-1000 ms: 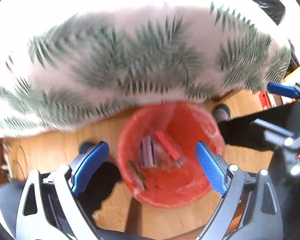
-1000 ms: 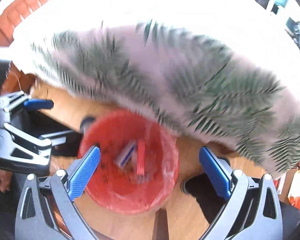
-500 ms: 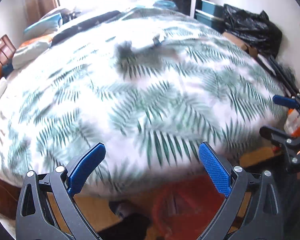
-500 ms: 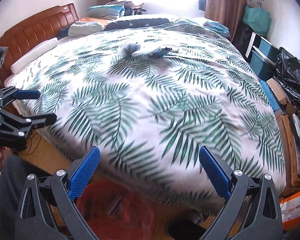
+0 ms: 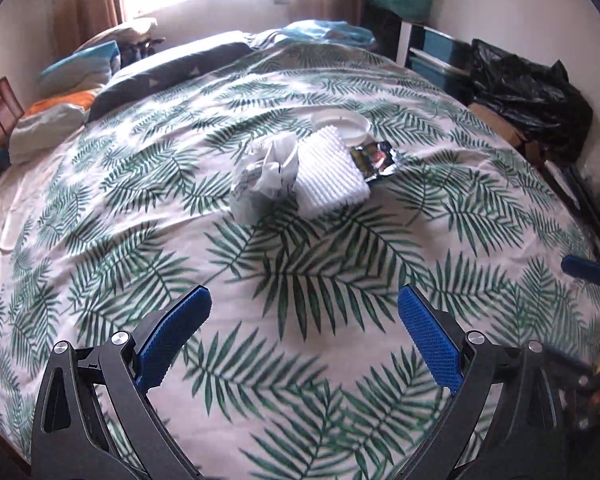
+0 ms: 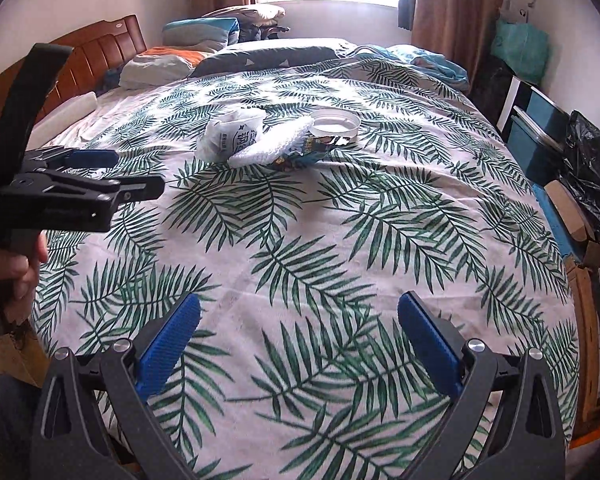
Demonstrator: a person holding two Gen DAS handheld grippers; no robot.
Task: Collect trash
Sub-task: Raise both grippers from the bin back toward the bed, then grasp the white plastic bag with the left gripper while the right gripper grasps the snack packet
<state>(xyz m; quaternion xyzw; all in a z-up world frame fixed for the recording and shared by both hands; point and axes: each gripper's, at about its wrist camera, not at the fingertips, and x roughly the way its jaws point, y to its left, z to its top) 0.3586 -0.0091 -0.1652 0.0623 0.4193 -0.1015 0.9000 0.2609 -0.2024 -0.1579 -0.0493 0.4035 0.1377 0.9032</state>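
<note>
Green-fronded white bedcover (image 5: pixel 300 264) spread across the whole bed. Lying on it, well beyond both grippers, a tight cluster of trash: crumpled white plastic bag (image 5: pixel 266 172) with printed lettering, touching a white ribbed pad (image 5: pixel 330 172) just beside it; behind the pad a round white lid (image 5: pixel 342 124); against the pad's far corner a dark foil snack wrapper (image 5: pixel 374 158).

Hovering over the near part of the cover, left gripper (image 5: pixel 304 304): jaws just been opening, spread wide, blue pads (image 5: pixel 428 344) apart with only cloth showing between them. Likewise right gripper (image 6: pixel 300 308): splayed wide, gripping nothing. Seen from the right wrist, a hand (image 6: pixel 24 264) wrapped round the left gripper's handle at the picture's left edge.

Piled at the far end, pillows (image 6: pixel 200 30) beside a brown wooden headboard (image 6: pixel 100 48). Slumped against the wall off the bed's right side, a black rubbish bag (image 5: pixel 528 92).
</note>
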